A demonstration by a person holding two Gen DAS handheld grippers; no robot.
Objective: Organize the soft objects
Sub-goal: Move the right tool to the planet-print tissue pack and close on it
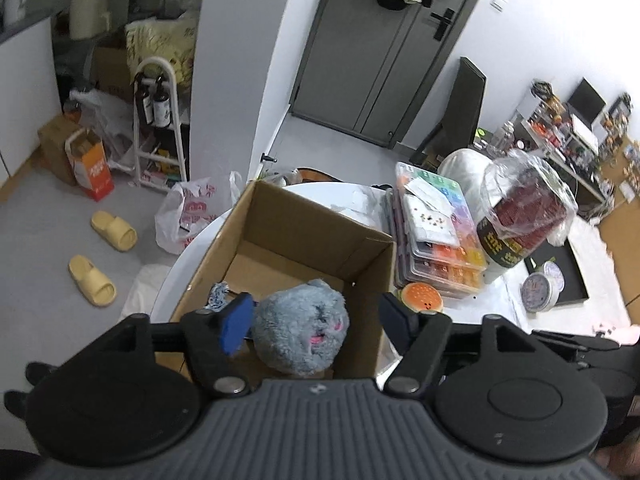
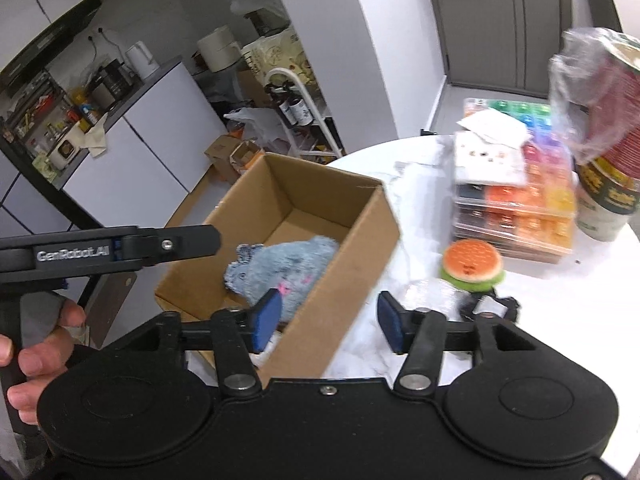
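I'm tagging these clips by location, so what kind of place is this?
Most likely a small lived-in flat, at a table beside the kitchen area. A kettle stands on the cluttered counter, yellow slippers lie on the floor, and there is an entrance door.

Stacked clear bead cases (image 1: 436,236) beside a plastic-wrapped cup (image 1: 520,220) on the white table (image 2: 560,320); yellow slippers (image 1: 112,230) on the floor.

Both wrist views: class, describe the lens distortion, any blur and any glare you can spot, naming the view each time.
Left wrist view: fisheye bends the door frame and wall edges into curves, corners fall dark; the grey plush toy is fairly sharp. Right wrist view: the cardboard box rim and the burger toy are smeared by motion blur; the white tabletop glares bright, nearly washed out.
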